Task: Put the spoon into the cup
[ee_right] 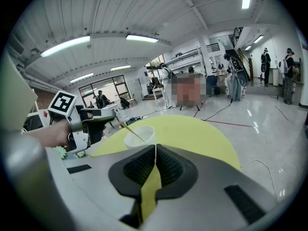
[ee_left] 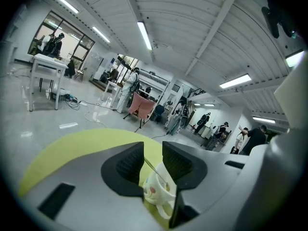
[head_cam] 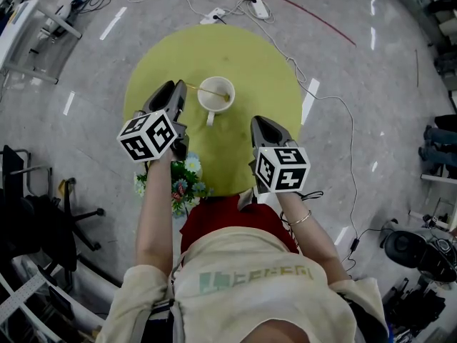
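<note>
Over the yellow-green table point(head_cam: 264, 70), my left gripper point(head_cam: 177, 88) hangs with its jaws parted just beside the white cup point(head_cam: 214, 107). The spoon point(head_cam: 211, 92) leans inside the cup, its thin handle running unclamped between those jaws. My right gripper point(head_cam: 263, 123) is closed on nothing.

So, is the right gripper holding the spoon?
No, the right gripper has its jaws shut together with nothing between them, while the spoon leans in the cup.
</note>
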Tool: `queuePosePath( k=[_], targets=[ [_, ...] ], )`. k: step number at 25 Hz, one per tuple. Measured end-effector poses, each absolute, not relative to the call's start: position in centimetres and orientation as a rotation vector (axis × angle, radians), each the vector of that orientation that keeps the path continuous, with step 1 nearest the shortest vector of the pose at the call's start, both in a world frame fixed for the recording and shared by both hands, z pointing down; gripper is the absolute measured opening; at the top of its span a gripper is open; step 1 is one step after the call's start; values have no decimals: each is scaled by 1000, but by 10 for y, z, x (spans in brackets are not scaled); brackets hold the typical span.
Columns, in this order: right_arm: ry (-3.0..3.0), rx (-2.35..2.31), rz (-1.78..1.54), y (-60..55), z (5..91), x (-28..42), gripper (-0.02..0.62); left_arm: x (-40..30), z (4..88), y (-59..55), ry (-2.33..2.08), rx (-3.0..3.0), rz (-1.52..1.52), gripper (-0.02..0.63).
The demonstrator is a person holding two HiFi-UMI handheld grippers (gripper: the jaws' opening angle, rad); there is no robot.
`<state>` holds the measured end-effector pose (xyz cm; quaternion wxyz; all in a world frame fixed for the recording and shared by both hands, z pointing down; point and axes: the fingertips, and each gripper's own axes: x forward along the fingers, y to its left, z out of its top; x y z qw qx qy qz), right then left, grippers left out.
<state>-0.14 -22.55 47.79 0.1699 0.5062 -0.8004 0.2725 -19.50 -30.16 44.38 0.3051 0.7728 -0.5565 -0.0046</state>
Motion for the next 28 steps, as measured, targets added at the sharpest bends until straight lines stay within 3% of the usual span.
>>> queuePosePath(
  k=[28],
  targets=[
    [-2413, 1452, 712, -186, 436, 47, 37, -114, 320, -242, -1654, 2440, -17, 120]
  ],
)
